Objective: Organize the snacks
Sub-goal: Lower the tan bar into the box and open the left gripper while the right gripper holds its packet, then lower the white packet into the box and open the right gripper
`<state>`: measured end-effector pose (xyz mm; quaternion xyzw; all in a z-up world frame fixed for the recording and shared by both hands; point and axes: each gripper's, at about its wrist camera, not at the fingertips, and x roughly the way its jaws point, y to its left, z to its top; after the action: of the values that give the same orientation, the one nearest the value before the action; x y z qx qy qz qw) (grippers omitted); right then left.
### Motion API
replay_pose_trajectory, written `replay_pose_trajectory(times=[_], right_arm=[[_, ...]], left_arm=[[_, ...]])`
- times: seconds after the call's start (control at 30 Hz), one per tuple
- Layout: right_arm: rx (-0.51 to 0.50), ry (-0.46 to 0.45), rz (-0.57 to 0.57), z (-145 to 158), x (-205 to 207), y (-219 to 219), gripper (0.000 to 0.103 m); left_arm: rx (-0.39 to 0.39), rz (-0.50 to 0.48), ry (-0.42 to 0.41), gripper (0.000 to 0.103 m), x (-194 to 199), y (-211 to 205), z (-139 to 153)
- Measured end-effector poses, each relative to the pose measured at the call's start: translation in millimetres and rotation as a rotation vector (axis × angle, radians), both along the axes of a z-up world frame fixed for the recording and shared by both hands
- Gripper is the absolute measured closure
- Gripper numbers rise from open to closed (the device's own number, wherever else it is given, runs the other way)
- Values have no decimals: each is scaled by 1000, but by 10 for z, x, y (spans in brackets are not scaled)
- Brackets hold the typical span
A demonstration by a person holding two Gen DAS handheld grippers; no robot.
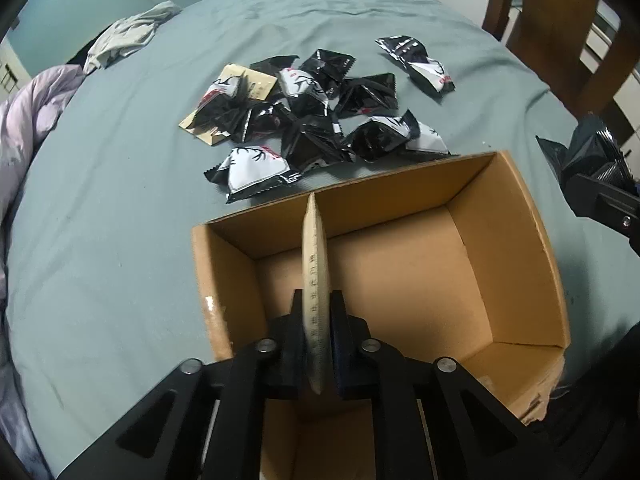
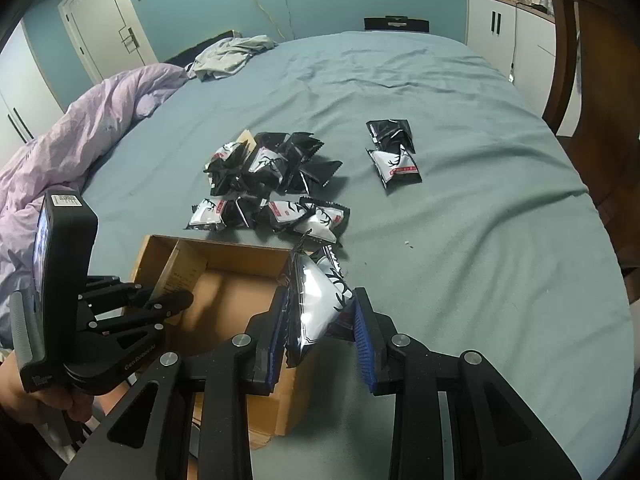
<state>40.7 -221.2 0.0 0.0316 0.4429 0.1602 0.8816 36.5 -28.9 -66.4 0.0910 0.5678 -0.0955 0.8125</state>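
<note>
Our left gripper (image 1: 318, 312) clamps a tan packet (image 1: 314, 264) edge-up inside the cardboard box (image 1: 516, 240). Our right gripper (image 2: 320, 320) grips a black-and-white snack pack (image 2: 316, 300) over the box's right rim; remaining snack pile (image 2: 268, 184) sits on the bedsheet (image 2: 480, 220) beyond.

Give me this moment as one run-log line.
left gripper: jaws shut on tan flat packet over brown cardboard box | right gripper: jaws shut on black-and-white snack pouch
</note>
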Motion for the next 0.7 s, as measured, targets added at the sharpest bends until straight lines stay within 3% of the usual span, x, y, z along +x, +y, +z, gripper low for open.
replay_pose_trajectory(times=[0.1,0.17,0.27,0.37,0.5,0.7], right_arm=[[-14,-2,4,4,-12,28,74],[-18,-3,7,4,-24,35,74],[-21,2,3,-2,-30,31,74],[-23,5,-3,-2,-33,30,74],[-57,-1,16,-1,-56,110,74],[-69,26,75,-22,-53,290,74]], left_arm=[[-27,-19,1,67,-1,-25,45],[-49,-23,-23,44,-24,-28,138],[-50,-37,-83,31,-55,-30,321],[-56,-48,-168,23,-98,26,568],[-1,-41,-259,21,-134,176,833],[4,22,-315,21,-114,432,980]])
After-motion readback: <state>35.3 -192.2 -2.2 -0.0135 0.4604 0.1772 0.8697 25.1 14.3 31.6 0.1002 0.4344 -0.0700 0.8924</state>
